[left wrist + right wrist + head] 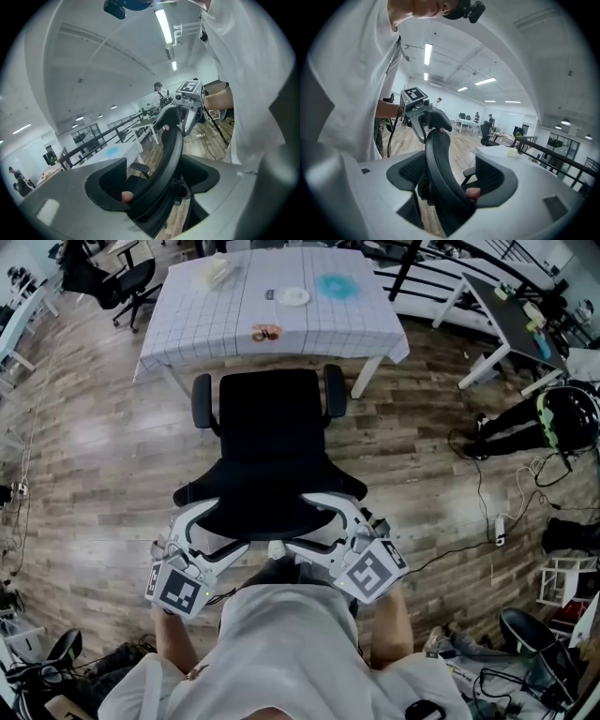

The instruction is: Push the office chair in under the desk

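Office chair [272,442]: one, black, centre of floor, seat facing the far desk [216,324], backrest [267,521] on the near side by the person.

Grippers: two, both on the backrest's top edge.
- Left gripper [234,524] is clamped on the left part of the edge. In the left gripper view [157,185] the backrest [164,164] runs up between the jaws and fills the gap, with a pink pad tip [125,197] against it.
- Right gripper [298,519] is clamped on the right part. In the right gripper view [445,187] the backrest [440,164] sits between the jaws the same way, pad tip [473,191] touching.
- Each gripper view shows the other gripper on the far end of the same edge.

Chair vs desk: the seat front is just at the desk's near edge, and the seat is out in the open, not under. Armrests: two, left [202,401] and right [336,390], both just near of the hanging checked cloth.

Desk: one, white legs. On top are five things:
- white plate [293,296]
- teal patch [337,285]
- pale lump [214,273]
- small dark item [270,294]
- brownish item [266,332] at the near edge

A second chair [127,287] stands far left, well apart.
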Demonstrator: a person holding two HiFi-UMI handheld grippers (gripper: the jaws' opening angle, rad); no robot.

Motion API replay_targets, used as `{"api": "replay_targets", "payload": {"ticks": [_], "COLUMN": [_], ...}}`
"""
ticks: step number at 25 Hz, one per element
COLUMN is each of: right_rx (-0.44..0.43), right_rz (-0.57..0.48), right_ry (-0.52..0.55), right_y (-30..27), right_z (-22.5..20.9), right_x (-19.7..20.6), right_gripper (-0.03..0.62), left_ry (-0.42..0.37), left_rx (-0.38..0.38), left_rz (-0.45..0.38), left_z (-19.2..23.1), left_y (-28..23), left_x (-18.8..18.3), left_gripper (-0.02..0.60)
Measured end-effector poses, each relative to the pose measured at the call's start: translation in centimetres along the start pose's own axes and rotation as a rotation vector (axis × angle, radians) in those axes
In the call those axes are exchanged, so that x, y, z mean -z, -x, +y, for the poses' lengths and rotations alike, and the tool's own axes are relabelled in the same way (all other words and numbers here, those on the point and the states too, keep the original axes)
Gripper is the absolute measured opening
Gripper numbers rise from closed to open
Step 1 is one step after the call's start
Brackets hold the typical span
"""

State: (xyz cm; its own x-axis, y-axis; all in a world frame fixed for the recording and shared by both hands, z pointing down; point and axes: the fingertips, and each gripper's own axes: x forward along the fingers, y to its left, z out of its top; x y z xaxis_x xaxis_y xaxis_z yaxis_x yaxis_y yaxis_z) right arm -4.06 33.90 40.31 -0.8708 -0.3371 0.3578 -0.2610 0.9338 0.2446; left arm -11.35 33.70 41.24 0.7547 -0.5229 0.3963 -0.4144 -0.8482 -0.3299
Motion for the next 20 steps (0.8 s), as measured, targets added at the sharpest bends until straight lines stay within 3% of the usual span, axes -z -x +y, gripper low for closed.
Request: {"api": "replay_targets", "payload": {"ticks": [20], "right_rx": [-0.002], "right_rz": [-0.009], "right_ry": [-0.010], "right_y": [-0.2], "right_z": [-4.3], "right_x": [1.0], "right_gripper": [0.344], "left_ry": [0.008], "left_rx": [0.002], "left_rz": [0.001], "left_z": [3.0], "left_y": [-3.0], "left_x": [-0.3], "left_gripper": [0.364]}}
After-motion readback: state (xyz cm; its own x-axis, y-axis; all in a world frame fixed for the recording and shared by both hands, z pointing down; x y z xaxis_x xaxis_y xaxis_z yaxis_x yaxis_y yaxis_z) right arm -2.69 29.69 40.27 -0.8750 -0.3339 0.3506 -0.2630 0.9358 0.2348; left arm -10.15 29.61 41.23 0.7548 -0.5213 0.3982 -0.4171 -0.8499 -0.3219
